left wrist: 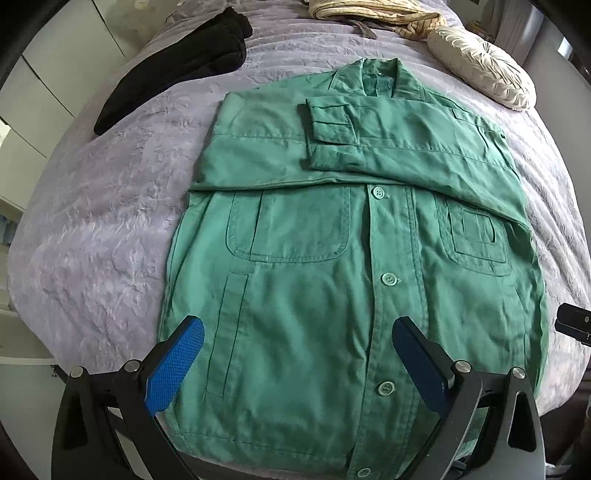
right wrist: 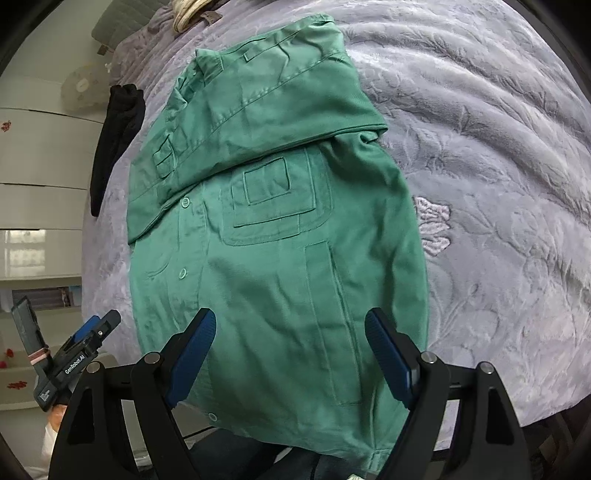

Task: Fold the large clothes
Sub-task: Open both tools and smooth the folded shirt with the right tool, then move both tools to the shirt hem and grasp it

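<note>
Both of my claws are hovering over the hem end of the green jacket (left wrist: 332, 277), nearest to me. From the left wrist view I am seeing my left gripper (left wrist: 297, 332) gaping wide with nothing between its blue pads (left wrist: 177, 365), poised over the lower front beside the button placket. Moving rightward, my right gripper (right wrist: 290, 325) is likewise spreading fully and holding nothing, poised above the jacket's side panel and slit pocket. I am watching the jacket lying front-up on the lilac bedspread (left wrist: 103, 221), buttoned, both sleeves lying folded across the chest. Patch pockets (left wrist: 291, 225) are lying flat; I cannot tell whether they are holding anything. Farther back, a black garment (left wrist: 184, 62), a striped cloth (left wrist: 369, 14) and a cream pillow (left wrist: 484, 66) are resting.
</note>
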The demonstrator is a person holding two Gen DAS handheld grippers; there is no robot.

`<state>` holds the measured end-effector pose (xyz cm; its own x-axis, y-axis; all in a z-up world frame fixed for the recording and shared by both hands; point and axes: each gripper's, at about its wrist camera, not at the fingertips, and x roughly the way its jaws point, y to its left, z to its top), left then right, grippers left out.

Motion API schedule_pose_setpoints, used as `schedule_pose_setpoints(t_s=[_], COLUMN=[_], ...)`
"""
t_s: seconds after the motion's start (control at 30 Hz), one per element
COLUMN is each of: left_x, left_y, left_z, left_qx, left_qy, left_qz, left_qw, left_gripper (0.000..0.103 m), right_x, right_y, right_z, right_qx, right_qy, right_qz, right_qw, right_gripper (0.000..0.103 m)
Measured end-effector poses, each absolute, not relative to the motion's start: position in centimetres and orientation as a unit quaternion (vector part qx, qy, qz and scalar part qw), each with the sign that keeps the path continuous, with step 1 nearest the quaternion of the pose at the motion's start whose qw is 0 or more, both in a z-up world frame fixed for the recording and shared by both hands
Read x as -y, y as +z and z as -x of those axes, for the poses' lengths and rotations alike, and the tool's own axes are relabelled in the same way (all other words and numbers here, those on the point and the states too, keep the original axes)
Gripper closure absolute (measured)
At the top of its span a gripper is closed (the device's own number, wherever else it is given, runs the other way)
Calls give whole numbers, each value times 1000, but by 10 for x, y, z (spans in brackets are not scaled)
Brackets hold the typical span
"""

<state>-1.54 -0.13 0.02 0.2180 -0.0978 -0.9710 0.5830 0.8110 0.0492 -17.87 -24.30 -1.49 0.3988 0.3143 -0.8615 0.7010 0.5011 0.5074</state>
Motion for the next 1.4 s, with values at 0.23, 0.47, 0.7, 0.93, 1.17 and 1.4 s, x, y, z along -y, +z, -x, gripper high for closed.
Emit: schedule_pose_setpoints(t_s=[0.23, 0.47, 0.7, 0.93, 1.17, 1.4], left_x=[-26, -68, -102, -121, -126, -128], left_y=[-19, -37, -45, -42, -42, -47], left_z=[22, 28, 34, 37, 38, 38], left_qx=[-597, -611, -616, -609, -604, -607], left_qy=[-233, -239, -244, -250, -258, -264], left_qz=[-217, -228, -234, -235, -242, -242], left_qw=[736, 720, 712, 715, 714, 710], left_gripper=[1, 1, 1, 1, 1, 1], right_x=[213, 169, 124, 107, 99, 102], right_y=[-20, -33, -34, -25, -21, -24], right_z=[181, 189, 200, 205, 213, 222], right_qx=[-541, -547, -549, -536, -523, -521], right_qy=[-161, -171, -175, -184, -193, -203], right_qz=[-479, -493, -496, -495, -501, -504], right_qw=[672, 655, 650, 658, 662, 658], right_gripper=[18, 18, 18, 18, 18, 18])
